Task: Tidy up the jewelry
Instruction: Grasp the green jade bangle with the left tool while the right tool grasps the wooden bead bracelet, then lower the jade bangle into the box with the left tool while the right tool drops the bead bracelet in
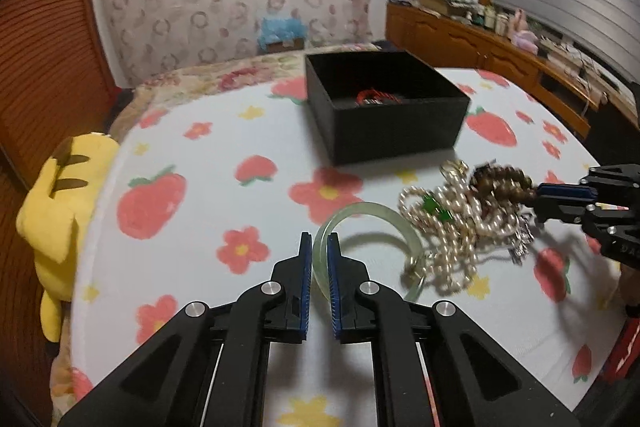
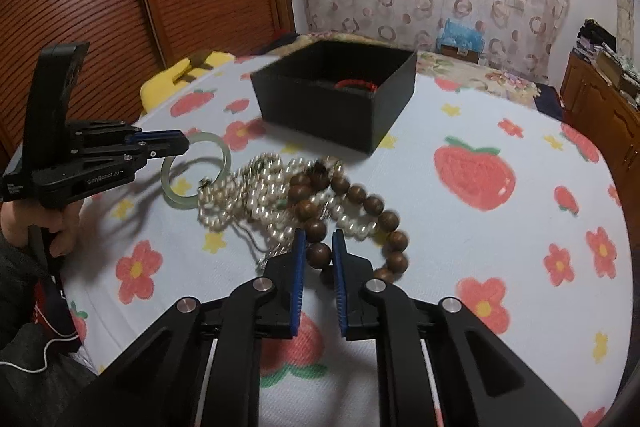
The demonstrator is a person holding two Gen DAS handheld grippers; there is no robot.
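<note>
Pale green and glassy, a jade bangle point(image 1: 372, 227) is lying on a strawberry-print cloth point(image 1: 224, 155), and the left gripper point(image 1: 319, 247) is pinching its rim between closed blue pads. Just beside it, the right gripper point(image 2: 319, 243) is closing on a brown bead of a wooden bracelet point(image 2: 352, 211), though whether its pads are already pressing cannot be told. Both pieces are resting against a heap of pearl strands point(image 2: 272, 199), which are overlapping the bangle's far edge and winding under the beads. A black box point(image 1: 384, 103), already holding a red item, is sitting well behind. Lifting either piece is likely dragging pearls along; the slick bangle may be slipping from so narrow a pinch.
</note>
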